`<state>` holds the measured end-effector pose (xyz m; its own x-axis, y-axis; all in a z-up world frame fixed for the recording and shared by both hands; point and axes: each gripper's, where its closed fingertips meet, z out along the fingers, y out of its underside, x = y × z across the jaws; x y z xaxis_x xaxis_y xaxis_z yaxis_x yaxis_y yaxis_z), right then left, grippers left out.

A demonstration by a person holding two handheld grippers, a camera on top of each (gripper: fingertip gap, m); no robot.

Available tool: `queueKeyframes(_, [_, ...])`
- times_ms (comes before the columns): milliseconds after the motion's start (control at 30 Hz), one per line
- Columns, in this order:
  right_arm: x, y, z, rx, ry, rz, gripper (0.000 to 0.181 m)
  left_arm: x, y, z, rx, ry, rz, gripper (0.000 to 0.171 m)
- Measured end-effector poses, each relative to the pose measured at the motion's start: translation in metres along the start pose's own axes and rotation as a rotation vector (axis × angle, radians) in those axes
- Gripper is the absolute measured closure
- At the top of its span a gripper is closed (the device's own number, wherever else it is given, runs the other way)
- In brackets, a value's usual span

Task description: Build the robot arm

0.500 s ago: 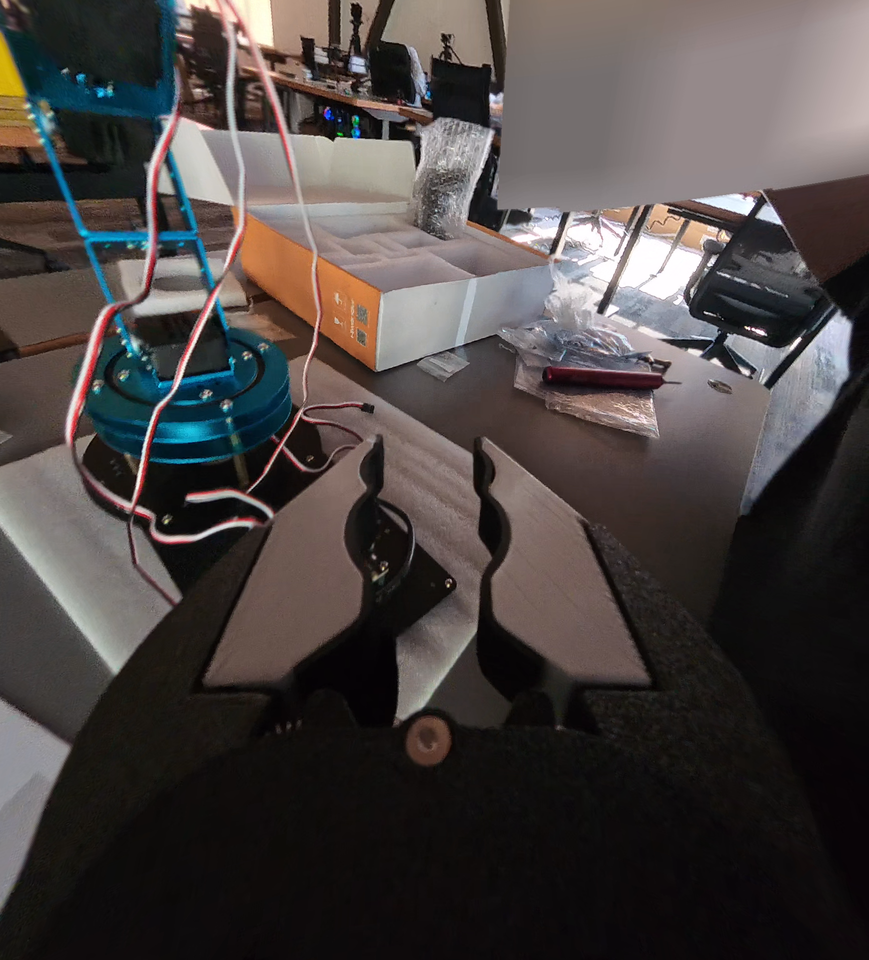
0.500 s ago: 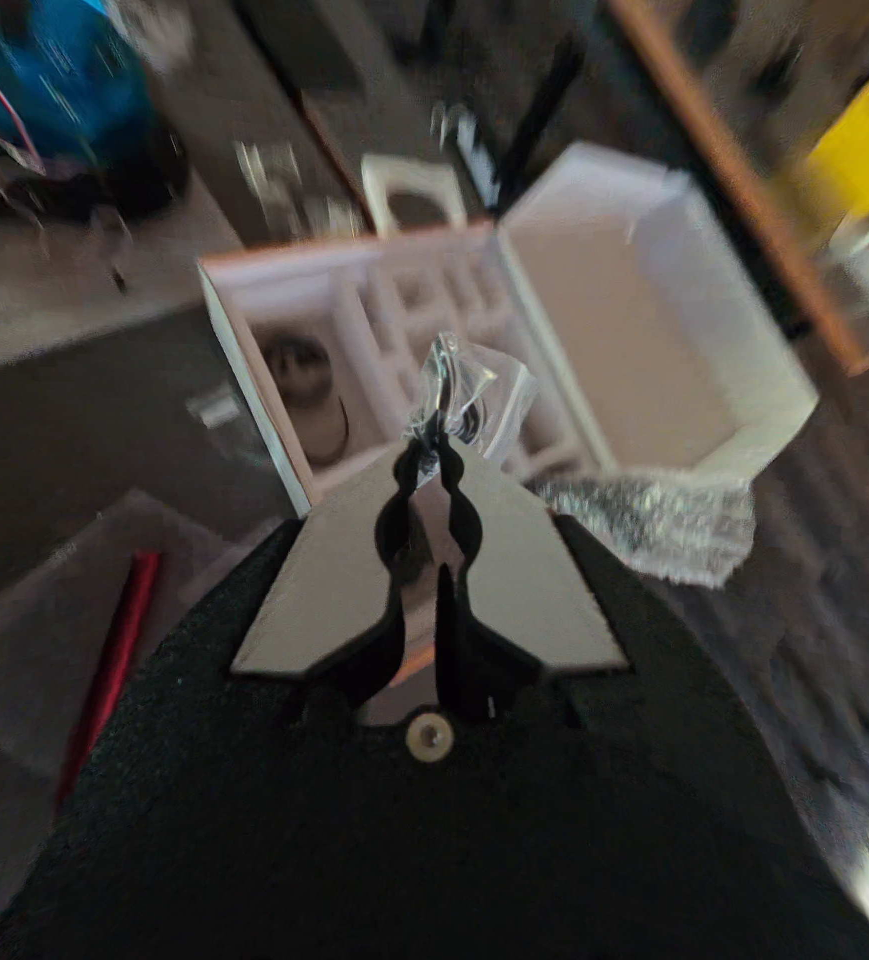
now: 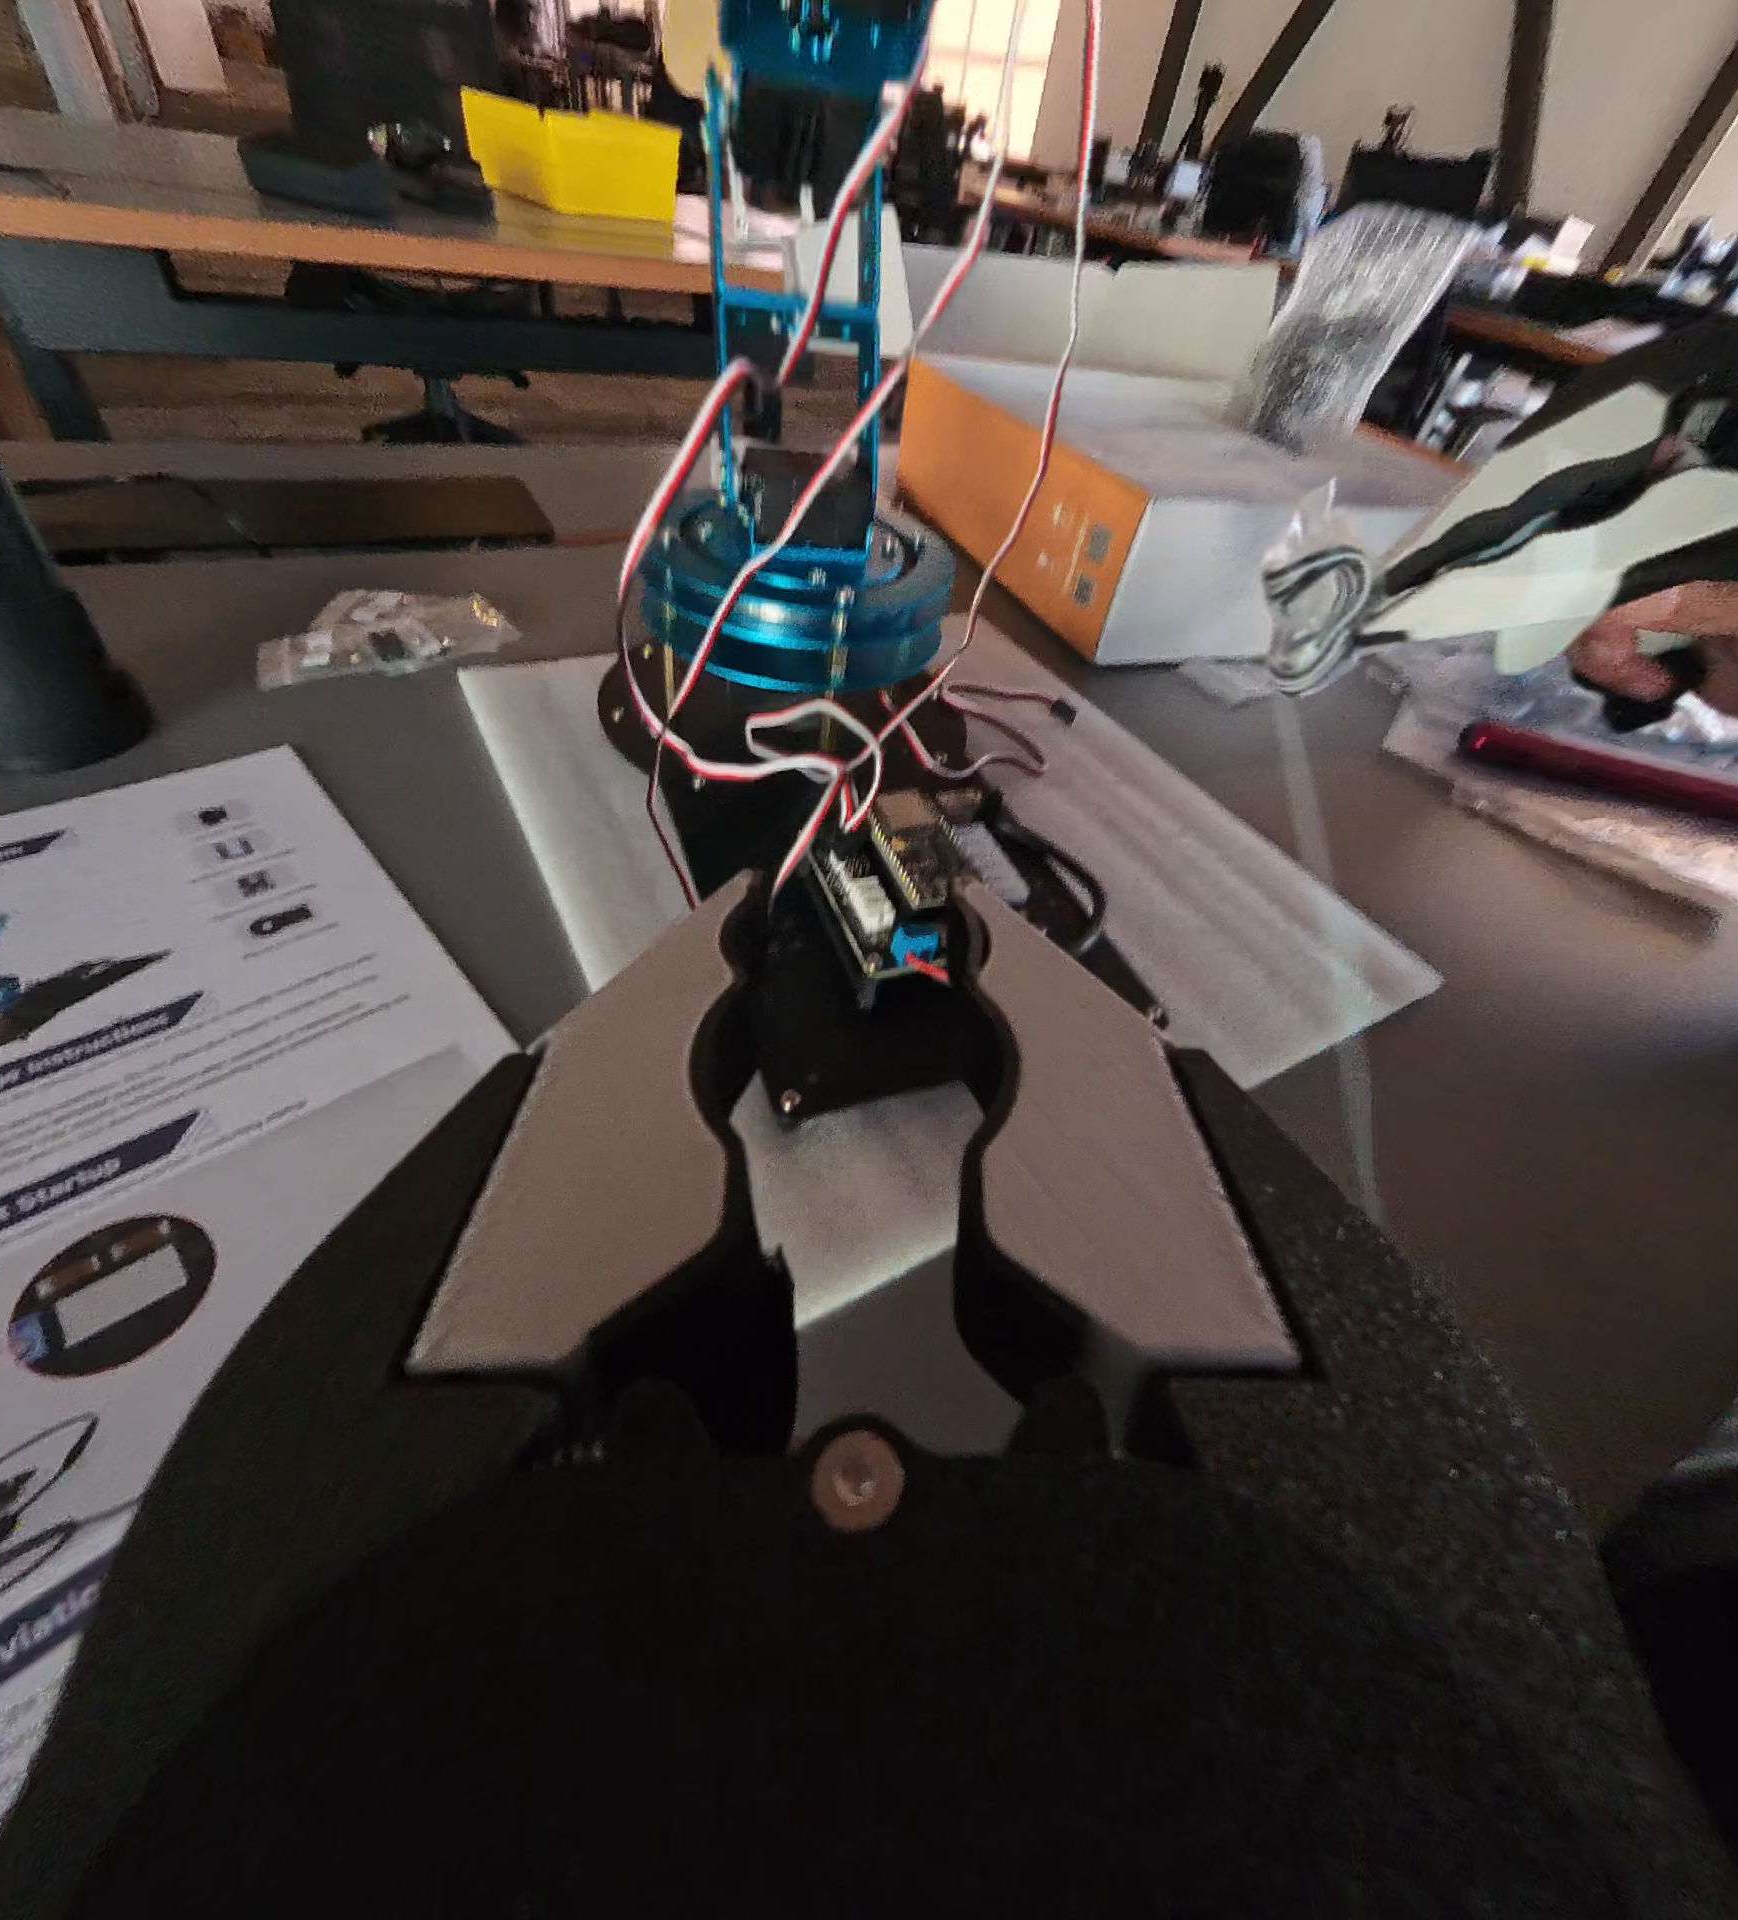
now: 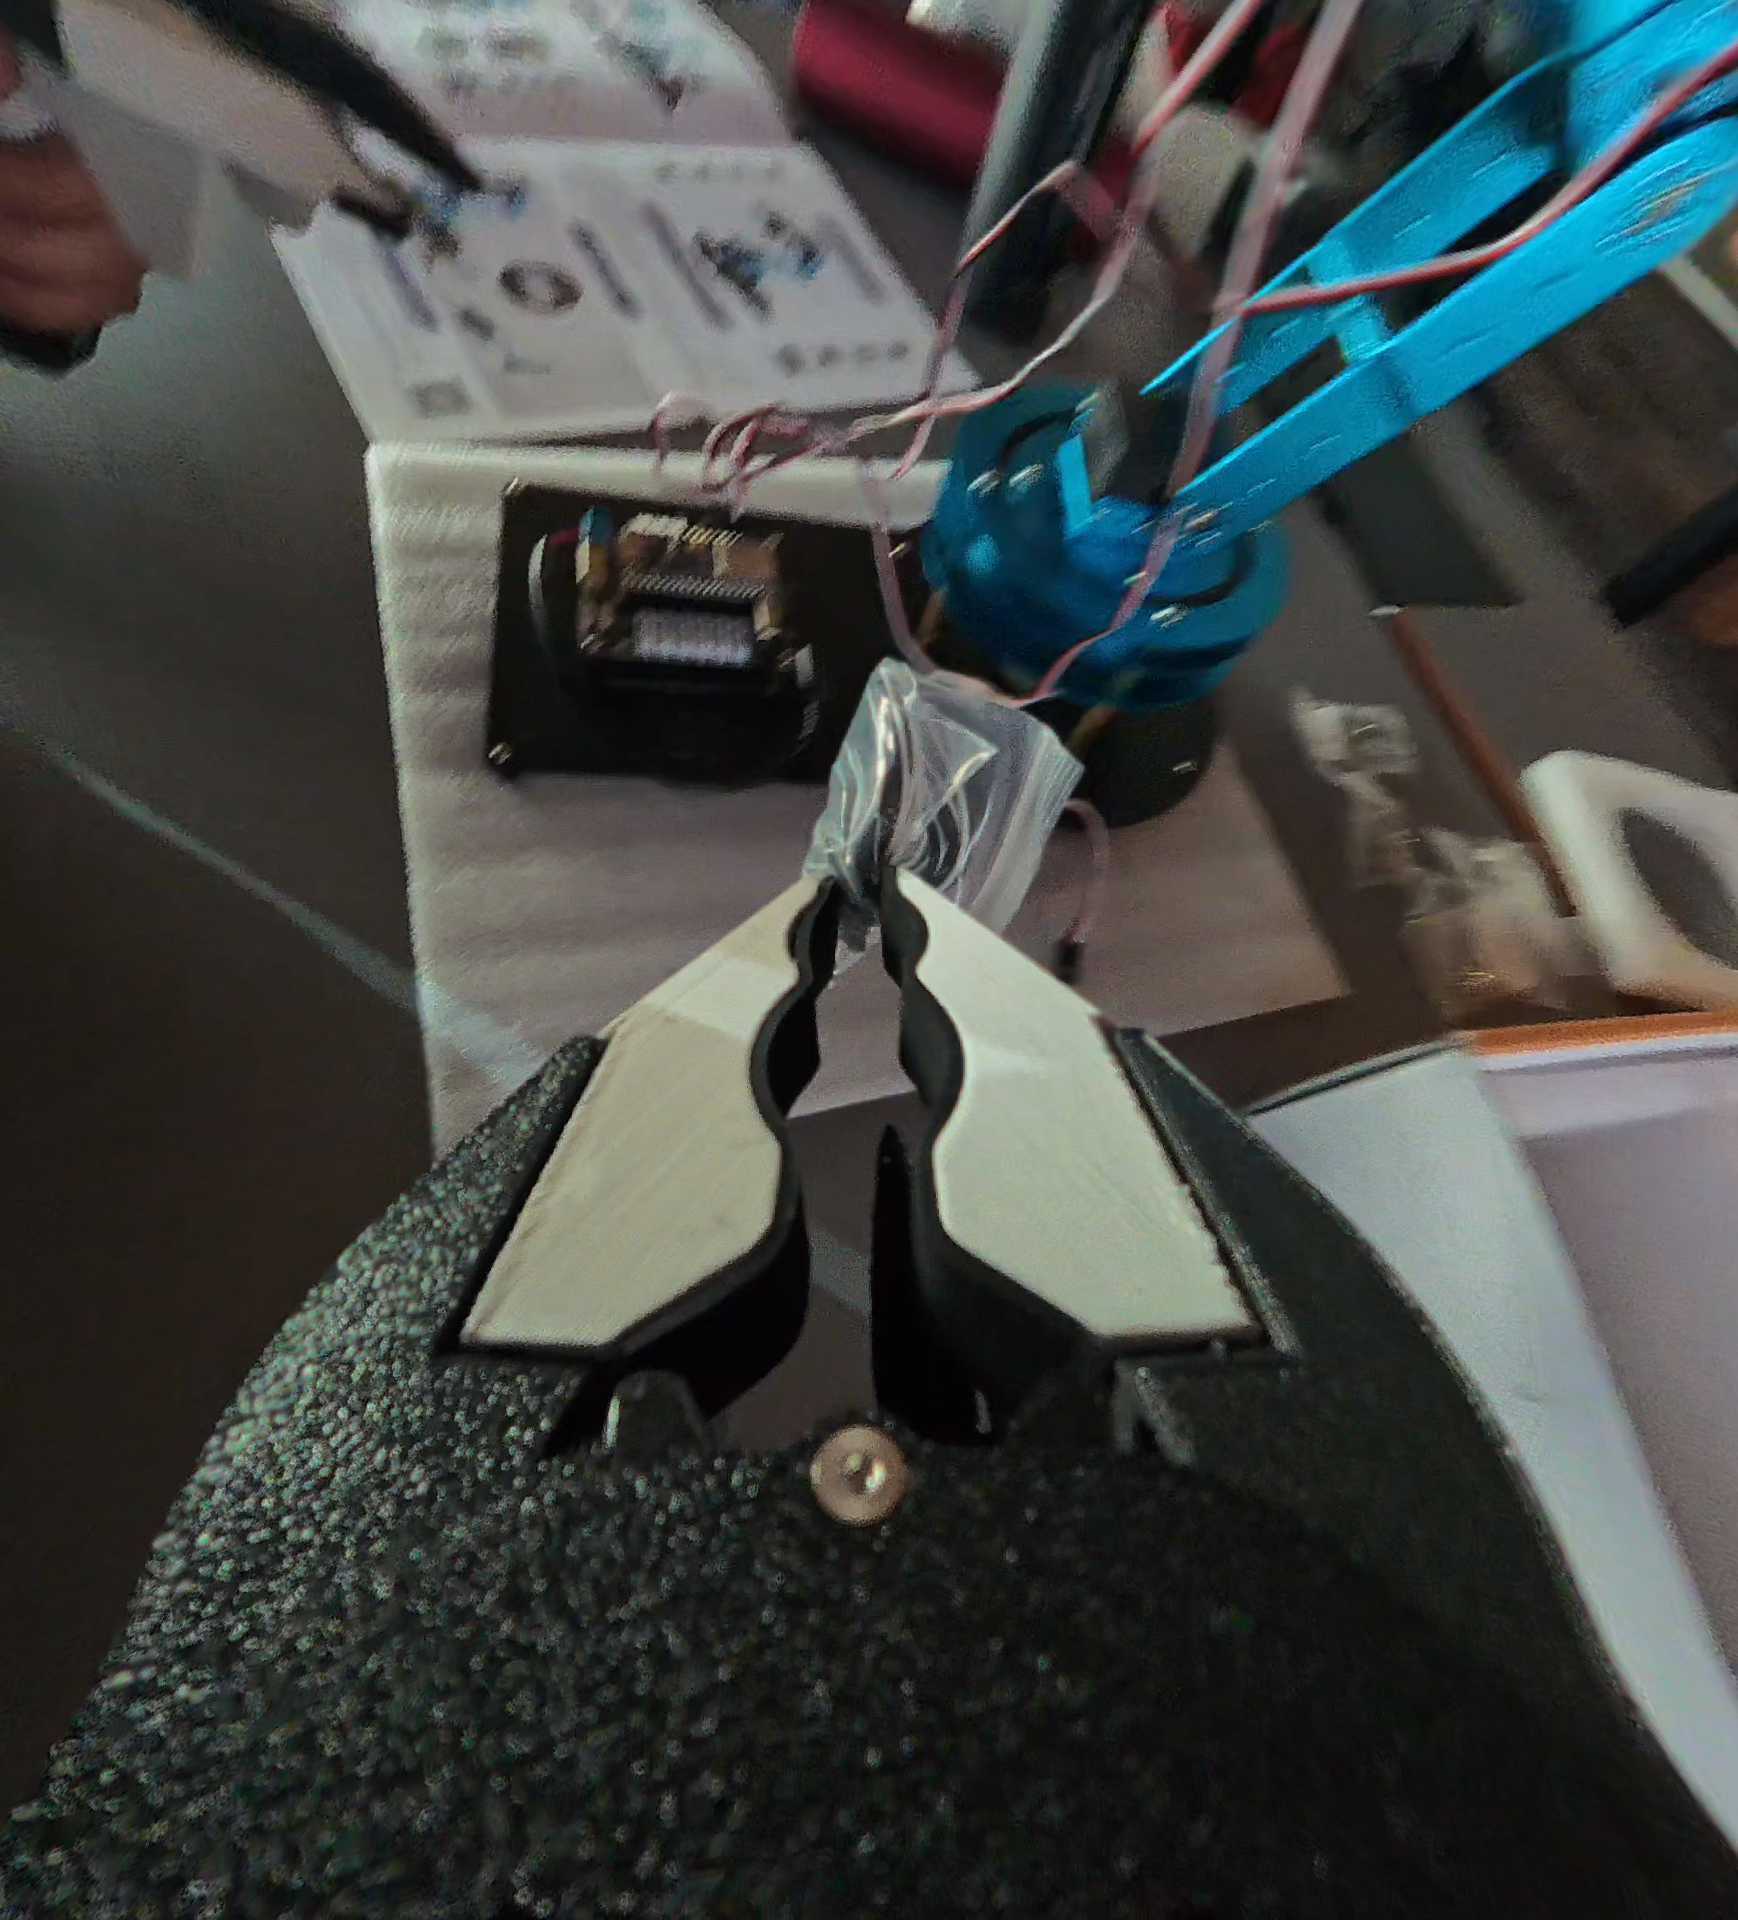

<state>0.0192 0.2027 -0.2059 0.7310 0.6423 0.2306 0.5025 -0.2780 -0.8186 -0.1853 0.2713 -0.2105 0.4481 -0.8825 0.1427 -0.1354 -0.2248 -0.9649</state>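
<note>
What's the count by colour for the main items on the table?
Blue: 1, robot arm kit
Red: 1, screwdriver
Orange-and-white: 1, box
Clear: 1, bag pinched in right gripper
Total: 4

Blue arm frame (image 3: 800,312); red-white wires (image 3: 823,488); yellow bin (image 3: 574,156).

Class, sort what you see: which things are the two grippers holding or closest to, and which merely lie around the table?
Held or nearest:
right gripper, shut on the clear bag of wires
left gripper, open, pointing at the circuit board
blue arm base, behind the board

Lying about:
instruction sheet
orange-and-white box
red tool
bag of small parts
</note>
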Motion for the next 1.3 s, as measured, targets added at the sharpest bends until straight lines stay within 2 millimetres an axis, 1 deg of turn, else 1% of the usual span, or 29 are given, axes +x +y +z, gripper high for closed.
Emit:
queueKeyframes(67, [-0.023,0.006,0.011,0.015,-0.069,0.019,0.175,-0.002,0.009,-0.002,-0.001,-0.022,0.018,0.138])
queueKeyframes(133, [-0.039,0.009,0.021,0.052,-0.150,0.100,0.175,-0.003,0.011,-0.005,0.009,-0.037,0.025,0.138])
queueKeyframes(200, [-0.047,0.019,0.030,-0.007,-0.194,0.128,0.174,0.000,0.014,-0.006,0.000,-0.031,0.033,0.138])
queueKeyframes(267, [-0.047,0.019,0.033,-0.001,-0.174,0.109,0.175,0.002,0.014,-0.006,0.005,-0.027,0.048,0.138])
queueKeyframes(333, [-0.052,0.022,0.034,-0.021,-0.200,0.129,0.174,0.004,0.017,-0.005,0.000,-0.020,0.053,0.138])
queueKeyframes(433, [-0.047,0.024,0.034,-0.035,-0.155,0.092,0.174,0.003,0.018,-0.005,0.002,-0.022,0.044,0.138])
queueKeyframes(567, [-0.045,0.020,0.029,-0.008,-0.169,0.127,0.174,-0.003,0.019,-0.004,-0.001,-0.018,-0.010,0.138])
queueKeyframes(733, [-0.038,0.023,0.028,-0.009,-0.164,0.152,0.174,-0.006,0.020,-0.003,-0.005,0.011,-0.078,0.138])
queueKeyframes(1067, [-0.046,0.033,0.035,-0.066,-0.173,0.104,0.174,-0.004,0.018,-0.001,0.008,0.040,-0.099,0.138])
queueKeyframes(1300, [-0.047,0.033,0.036,-0.063,-0.185,0.116,0.174,-0.005,0.018,-0.001,0.008,0.048,-0.119,0.138])
